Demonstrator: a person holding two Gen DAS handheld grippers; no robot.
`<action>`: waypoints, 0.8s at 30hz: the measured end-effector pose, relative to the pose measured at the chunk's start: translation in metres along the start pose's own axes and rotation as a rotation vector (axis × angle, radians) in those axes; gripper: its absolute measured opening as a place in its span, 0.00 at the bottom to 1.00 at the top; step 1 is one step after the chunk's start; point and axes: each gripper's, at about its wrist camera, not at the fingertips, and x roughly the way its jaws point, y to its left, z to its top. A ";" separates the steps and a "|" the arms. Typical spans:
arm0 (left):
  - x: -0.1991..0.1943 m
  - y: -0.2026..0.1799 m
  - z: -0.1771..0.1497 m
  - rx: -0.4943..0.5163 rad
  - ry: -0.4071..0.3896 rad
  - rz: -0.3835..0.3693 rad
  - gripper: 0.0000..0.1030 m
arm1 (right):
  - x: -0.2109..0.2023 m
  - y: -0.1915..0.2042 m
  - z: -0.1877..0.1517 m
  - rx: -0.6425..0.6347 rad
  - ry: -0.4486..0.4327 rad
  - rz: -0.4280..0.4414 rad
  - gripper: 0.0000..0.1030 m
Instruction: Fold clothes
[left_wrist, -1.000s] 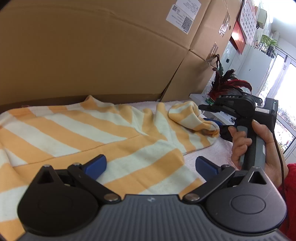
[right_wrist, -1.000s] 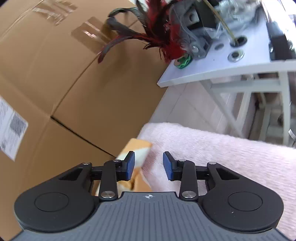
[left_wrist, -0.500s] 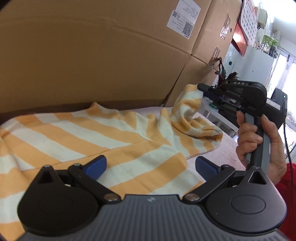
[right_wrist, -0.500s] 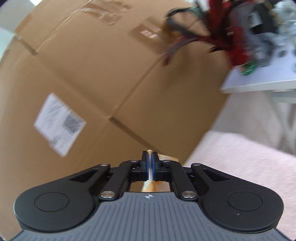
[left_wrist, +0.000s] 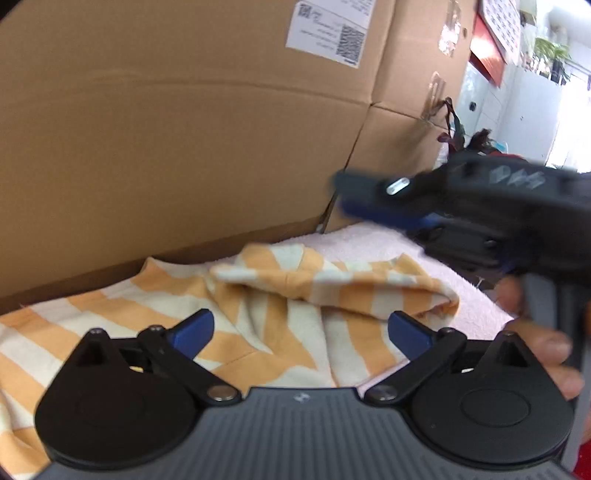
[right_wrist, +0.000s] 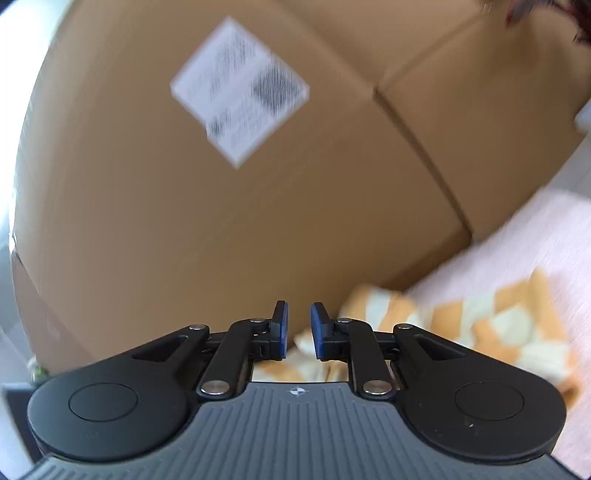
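Observation:
An orange and cream striped garment (left_wrist: 280, 317) lies on the pale pink towel surface (left_wrist: 373, 240), with one part folded over into a thick band (left_wrist: 332, 280) across its right side. My left gripper (left_wrist: 301, 332) hovers low over the cloth, open wide, with nothing between its blue pads. My right gripper (left_wrist: 354, 199), blurred and held by a hand (left_wrist: 535, 339), hangs above the folded part. In the right wrist view my right gripper (right_wrist: 298, 330) has a small gap between its pads and holds nothing; the garment (right_wrist: 480, 321) lies below and to the right.
Large cardboard boxes (left_wrist: 166, 122) with a white shipping label (left_wrist: 328, 29) form a wall right behind the surface. A white cabinet, plants and a window (left_wrist: 554, 74) are at the far right. The pink towel (right_wrist: 546, 236) continues to the right.
The right gripper shut on the garment's sleeve end, lifted it and carried it left over the body. Now its pads have parted and the cloth lies folded over below.

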 end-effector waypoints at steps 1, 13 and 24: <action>0.003 0.004 0.000 -0.042 0.000 -0.013 0.98 | -0.008 -0.003 0.005 0.019 -0.052 -0.008 0.20; 0.039 0.049 0.005 -0.550 0.003 -0.173 0.66 | -0.005 -0.025 0.013 0.071 -0.031 -0.259 0.17; 0.027 0.049 0.012 -0.458 -0.086 -0.148 0.04 | -0.011 -0.028 0.011 0.104 -0.046 -0.202 0.19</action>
